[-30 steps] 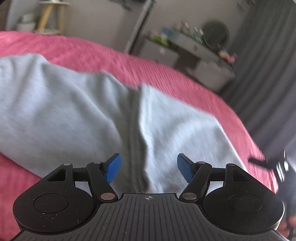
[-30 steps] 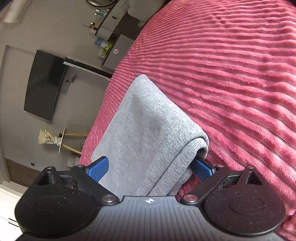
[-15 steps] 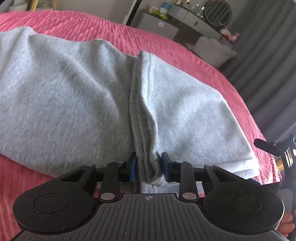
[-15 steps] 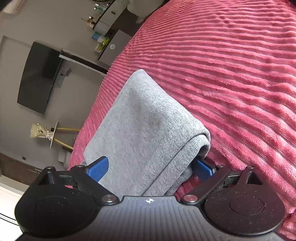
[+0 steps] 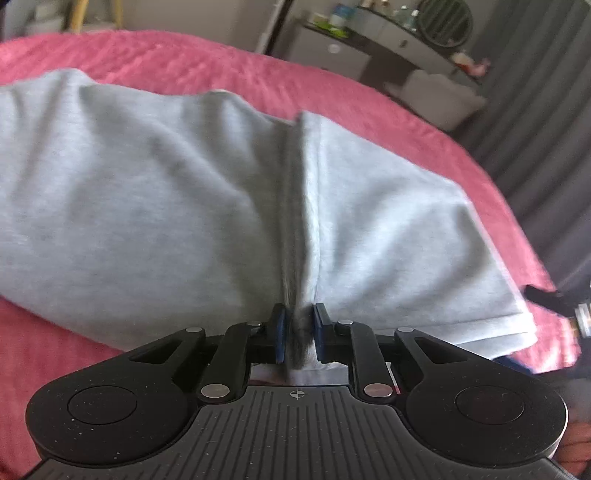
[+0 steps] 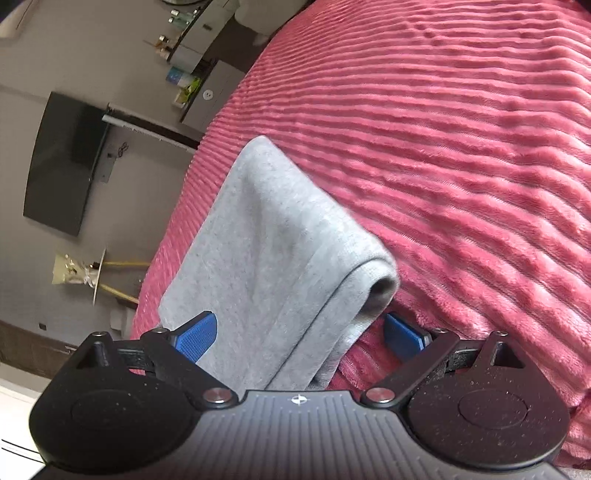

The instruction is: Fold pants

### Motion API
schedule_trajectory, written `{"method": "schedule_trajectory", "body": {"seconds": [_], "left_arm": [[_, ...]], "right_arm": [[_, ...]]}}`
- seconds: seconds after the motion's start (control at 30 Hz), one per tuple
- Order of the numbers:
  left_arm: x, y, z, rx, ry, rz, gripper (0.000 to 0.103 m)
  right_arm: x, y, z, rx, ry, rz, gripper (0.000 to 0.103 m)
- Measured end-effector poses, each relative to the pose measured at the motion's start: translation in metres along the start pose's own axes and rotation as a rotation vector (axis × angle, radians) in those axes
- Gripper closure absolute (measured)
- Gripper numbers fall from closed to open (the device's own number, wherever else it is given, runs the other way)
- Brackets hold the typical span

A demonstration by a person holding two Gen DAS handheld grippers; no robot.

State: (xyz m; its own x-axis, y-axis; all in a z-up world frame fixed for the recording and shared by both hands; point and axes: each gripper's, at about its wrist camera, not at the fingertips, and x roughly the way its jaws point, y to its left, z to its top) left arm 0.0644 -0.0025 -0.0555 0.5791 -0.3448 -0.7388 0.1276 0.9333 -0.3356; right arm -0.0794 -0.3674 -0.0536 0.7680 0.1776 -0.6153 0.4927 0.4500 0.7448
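1. One pair of grey pants (image 5: 155, 206), spread flat across one pink ribbed blanket (image 5: 166, 62).
2. Two legs of the pants side by side in the left wrist view, meeting at one dark seam down the middle of the pants.
3. Left gripper (image 5: 298, 338) at the near edge of the pants, two blue pads (image 5: 280, 334) pressed almost together, a pinched ridge of the seam clamped between them.
4. Fabric rising in a tented crease from that pinch, away across the pants.
5. One hem edge at the right end of the pants, layers stacked there.
6. Right gripper (image 6: 301, 334) at that same end of the pants, jaws spread wide, gripping nothing.
7. Two blue pads there as well: one (image 6: 195, 338) lying on top of the pants, the other (image 6: 402, 334) below the folded edge, against the blanket (image 6: 461, 155).
8. Folded edge of the pants (image 6: 273, 240) between those two pads, rolled over into a rounded lip; touching of the lower pad and cloth not clear.
9. Beyond the blanket, away from the pants: one dark TV (image 6: 62, 162) on the wall, one dresser (image 5: 373, 48) with small clutter and one round mirror (image 5: 445, 16), one side table (image 6: 101, 273) with yellow legs, grey curtains (image 5: 546, 103).
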Motion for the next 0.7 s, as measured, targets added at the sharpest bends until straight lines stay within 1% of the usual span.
{"method": "schedule_trajectory", "body": {"seconds": [0.03, 0.07, 0.1, 0.13, 0.2, 0.23, 0.27, 0.3, 0.33, 0.37, 0.4, 0.43, 0.47, 0.5, 0.53, 0.57, 0.6, 0.63, 0.67, 0.7], "left_arm": [[-0.002, 0.001, 0.0, 0.003, -0.004, -0.001, 0.073], [-0.004, 0.001, 0.0, -0.003, -0.012, 0.005, 0.066], [-0.009, 0.002, 0.0, -0.008, -0.033, 0.026, 0.054], [-0.014, 0.003, 0.0, -0.008, -0.06, 0.045, 0.052], [-0.028, 0.001, 0.002, 0.003, -0.146, 0.086, 0.052], [-0.034, 0.0, 0.003, 0.011, -0.192, 0.088, 0.051], [-0.041, -0.002, 0.004, 0.019, -0.245, 0.075, 0.049], [-0.045, -0.004, 0.004, 0.024, -0.288, 0.046, 0.047], [-0.048, -0.006, 0.004, 0.028, -0.321, 0.004, 0.041], [-0.049, -0.01, 0.003, 0.038, -0.334, -0.057, 0.034], [-0.045, -0.014, 0.002, 0.053, -0.321, -0.129, 0.031], [-0.038, -0.019, 0.001, 0.063, -0.288, -0.185, 0.029], [-0.03, -0.022, 0.0, 0.067, -0.249, -0.216, 0.029], [-0.02, -0.024, -0.002, 0.072, -0.195, -0.224, 0.029], [-0.007, -0.027, -0.004, 0.08, -0.132, -0.203, 0.03], [0.005, -0.028, -0.007, 0.096, -0.069, -0.161, 0.035], [0.012, -0.03, -0.011, 0.131, -0.058, -0.129, 0.037], [0.011, -0.034, -0.014, 0.196, -0.078, -0.113, 0.037], [0.011, -0.039, -0.015, 0.247, -0.073, -0.099, 0.037], [0.011, -0.043, -0.016, 0.279, -0.07, -0.084, 0.037]], "right_arm": [[-0.001, -0.001, 0.0, 0.006, -0.003, 0.002, 0.006], [-0.003, -0.001, -0.001, 0.013, -0.007, -0.001, 0.006], [-0.006, -0.001, -0.001, 0.02, -0.014, -0.009, 0.006], [-0.01, -0.001, -0.001, 0.024, -0.025, -0.018, 0.006], [-0.026, 0.0, -0.002, 0.013, -0.082, -0.019, 0.006], [-0.033, 0.002, -0.002, -0.001, -0.111, -0.018, 0.006], [-0.04, 0.006, -0.002, -0.015, -0.133, -0.02, 0.006], [-0.046, 0.011, 0.0, -0.031, -0.156, -0.015, 0.006], [-0.051, 0.017, 0.003, -0.044, -0.178, 0.007, 0.006], [-0.054, 0.025, 0.005, -0.056, -0.192, 0.039, 0.006], [-0.055, 0.033, 0.008, -0.068, -0.197, 0.086, 0.006], [-0.051, 0.04, 0.01, -0.08, -0.186, 0.137, 0.006], [-0.044, 0.045, 0.011, -0.095, -0.159, 0.183, 0.006], [-0.031, 0.051, 0.011, -0.106, -0.112, 0.219, 0.007], [-0.017, 0.054, 0.011, -0.11, -0.057, 0.237, 0.012], [0.0, 0.054, 0.01, -0.11, 0.003, 0.244, 0.017], [0.017, 0.051, 0.009, -0.101, 0.057, 0.229, 0.035], [0.031, 0.046, 0.008, -0.09, 0.095, 0.167, 0.055], [0.041, 0.04, 0.008, -0.086, 0.117, 0.078, 0.067], [0.047, 0.03, 0.009, -0.079, 0.128, 0.017, 0.088]]}}
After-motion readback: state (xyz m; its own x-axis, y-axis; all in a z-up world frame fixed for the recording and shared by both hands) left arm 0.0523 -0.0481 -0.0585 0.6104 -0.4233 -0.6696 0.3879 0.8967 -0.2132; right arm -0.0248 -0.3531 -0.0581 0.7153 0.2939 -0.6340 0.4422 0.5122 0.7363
